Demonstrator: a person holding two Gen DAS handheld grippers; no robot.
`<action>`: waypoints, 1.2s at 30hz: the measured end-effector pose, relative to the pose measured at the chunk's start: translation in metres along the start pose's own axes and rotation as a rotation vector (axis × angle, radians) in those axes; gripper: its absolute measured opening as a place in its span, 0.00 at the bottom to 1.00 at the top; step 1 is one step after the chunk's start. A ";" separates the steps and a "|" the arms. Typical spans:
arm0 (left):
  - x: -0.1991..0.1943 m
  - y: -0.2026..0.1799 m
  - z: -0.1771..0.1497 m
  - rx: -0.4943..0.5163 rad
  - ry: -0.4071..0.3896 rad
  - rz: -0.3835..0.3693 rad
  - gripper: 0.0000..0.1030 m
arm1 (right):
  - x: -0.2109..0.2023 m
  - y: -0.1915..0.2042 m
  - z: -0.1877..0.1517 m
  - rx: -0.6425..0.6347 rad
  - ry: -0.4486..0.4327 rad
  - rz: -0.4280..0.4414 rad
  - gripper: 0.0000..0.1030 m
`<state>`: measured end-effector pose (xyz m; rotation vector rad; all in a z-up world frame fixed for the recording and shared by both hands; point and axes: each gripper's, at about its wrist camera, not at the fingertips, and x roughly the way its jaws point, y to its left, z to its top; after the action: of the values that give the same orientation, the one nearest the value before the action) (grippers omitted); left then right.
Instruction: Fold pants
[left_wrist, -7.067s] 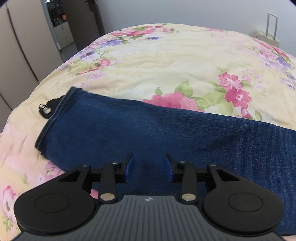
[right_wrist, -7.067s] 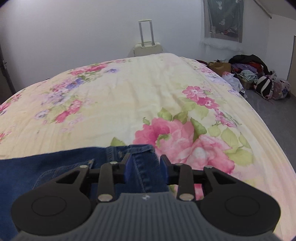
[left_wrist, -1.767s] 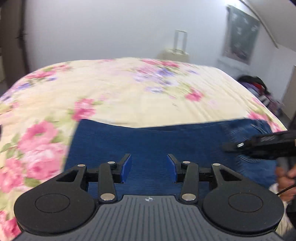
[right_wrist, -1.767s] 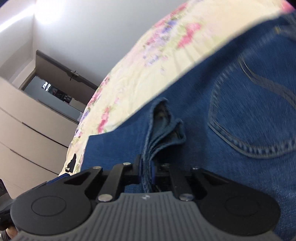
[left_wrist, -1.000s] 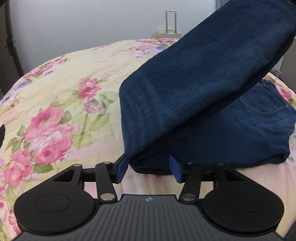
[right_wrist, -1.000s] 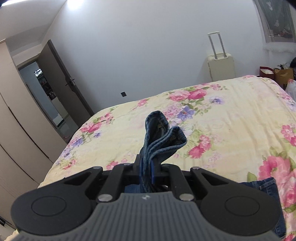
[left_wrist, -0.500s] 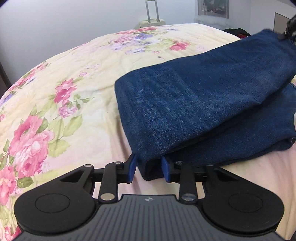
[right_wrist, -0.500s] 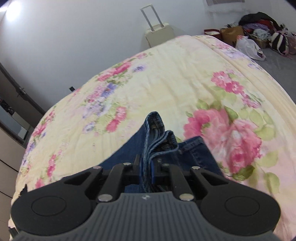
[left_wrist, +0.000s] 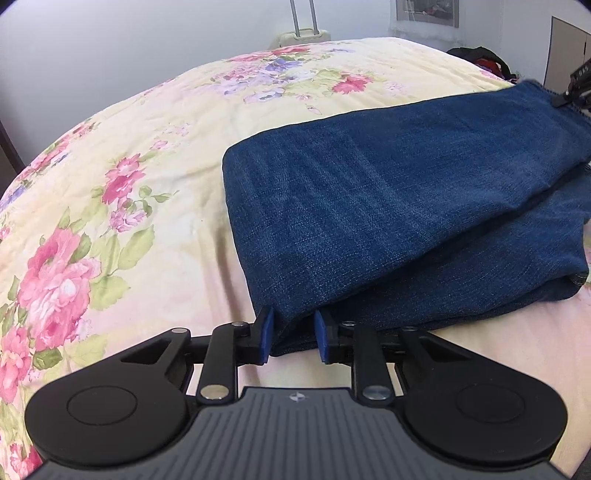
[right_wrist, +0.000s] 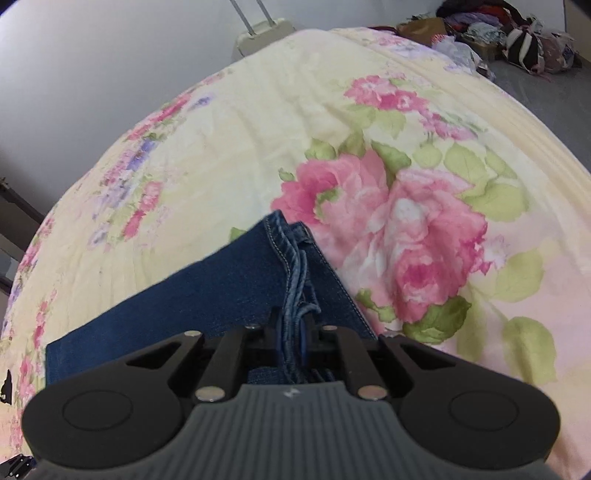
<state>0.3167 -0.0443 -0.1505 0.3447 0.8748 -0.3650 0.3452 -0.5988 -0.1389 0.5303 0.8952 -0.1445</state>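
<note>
The jeans lie folded over near the bed's front edge. The right gripper pinches the leg hems; the left gripper, half spread, straddles the fold corner. Lower hems flush onto the waistband before letting go.

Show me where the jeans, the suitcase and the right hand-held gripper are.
jeans (left_wrist: 388, 206), left wrist view, top folded layer.
suitcase (right_wrist: 264, 31), right wrist view, its cream body.
right hand-held gripper (right_wrist: 295, 326), right wrist view, between fingertips clamping the hems.
</note>
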 end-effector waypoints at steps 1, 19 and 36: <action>0.003 -0.001 0.000 0.006 0.008 -0.004 0.21 | -0.009 0.003 0.004 -0.012 -0.007 0.018 0.02; -0.047 0.013 0.010 -0.111 -0.054 -0.072 0.22 | -0.050 -0.033 -0.035 -0.004 -0.083 -0.050 0.51; -0.012 0.026 0.032 -0.318 -0.035 -0.006 0.22 | -0.046 -0.073 -0.092 0.421 -0.098 0.225 0.10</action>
<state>0.3431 -0.0330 -0.1184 0.0414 0.8838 -0.2313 0.2276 -0.6208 -0.1776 1.0026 0.7047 -0.1533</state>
